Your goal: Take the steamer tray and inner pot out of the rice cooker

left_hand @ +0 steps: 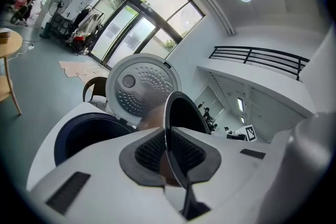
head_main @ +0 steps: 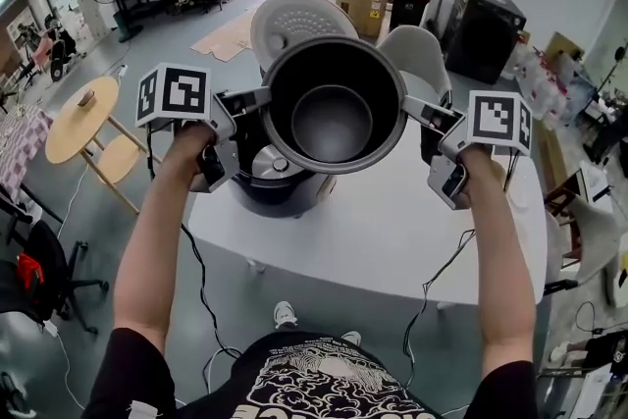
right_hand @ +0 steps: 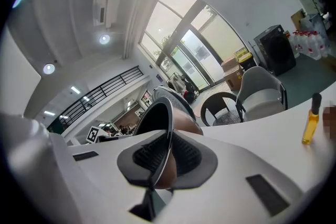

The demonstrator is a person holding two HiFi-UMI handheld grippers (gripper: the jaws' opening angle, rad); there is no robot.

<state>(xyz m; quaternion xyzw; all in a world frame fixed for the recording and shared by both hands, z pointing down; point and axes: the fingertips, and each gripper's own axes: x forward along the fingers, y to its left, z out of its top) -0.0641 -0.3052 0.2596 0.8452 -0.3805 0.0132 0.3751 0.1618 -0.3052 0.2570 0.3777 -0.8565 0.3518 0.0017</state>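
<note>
Head view: the inner pot (head_main: 332, 118) hangs above the open rice cooker (head_main: 267, 180) on the white counter (head_main: 392, 231), with the left tool (head_main: 261, 100) and right tool (head_main: 412, 106) at opposite sides of its rim; left gripper view: jaws pinched tight on the thin rim, cooker just below; right gripper view: jaws likewise clamped on the rim.

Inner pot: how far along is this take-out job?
Done: the lid stands open and the inner pot is clear of the rice cooker. In hand: left gripper and right gripper each clamp its rim, holding it above the cooker. Left: set it on the table. No steamer tray can be made out, so that step is unsettled.
</note>
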